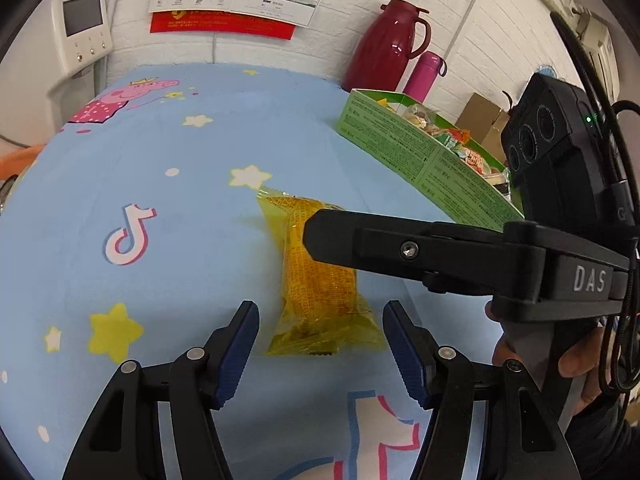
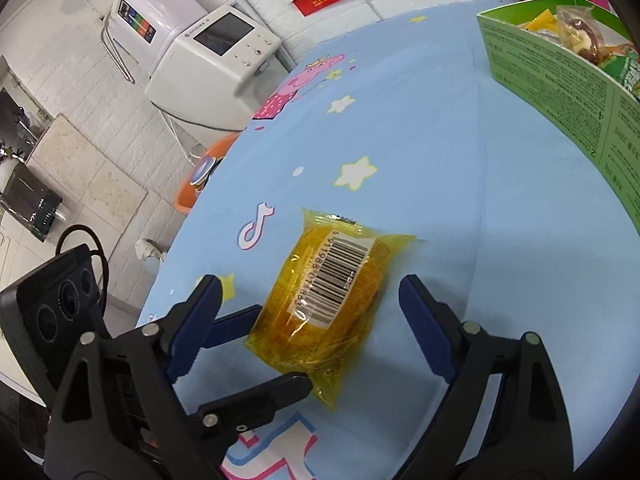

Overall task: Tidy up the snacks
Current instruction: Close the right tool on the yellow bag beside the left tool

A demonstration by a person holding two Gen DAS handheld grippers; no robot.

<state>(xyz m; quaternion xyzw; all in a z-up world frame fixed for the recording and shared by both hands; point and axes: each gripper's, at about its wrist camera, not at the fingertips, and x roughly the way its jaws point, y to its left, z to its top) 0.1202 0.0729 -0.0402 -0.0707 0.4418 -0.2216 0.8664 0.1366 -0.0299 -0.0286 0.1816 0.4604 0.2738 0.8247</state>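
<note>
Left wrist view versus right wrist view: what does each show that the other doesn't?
Only the left wrist view shows the dark red thermos jug and the pink bottle behind the box. Only the right wrist view shows the white barcode label on the packet and the tiled floor. Both share the yellow transparent snack packet lying on the blue cartoon tablecloth, the green cardboard box of snacks, and both open grippers, left gripper and right gripper.

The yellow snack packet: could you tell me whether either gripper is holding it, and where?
Neither. The packet lies on the cloth between both open grippers, left and right.
</note>
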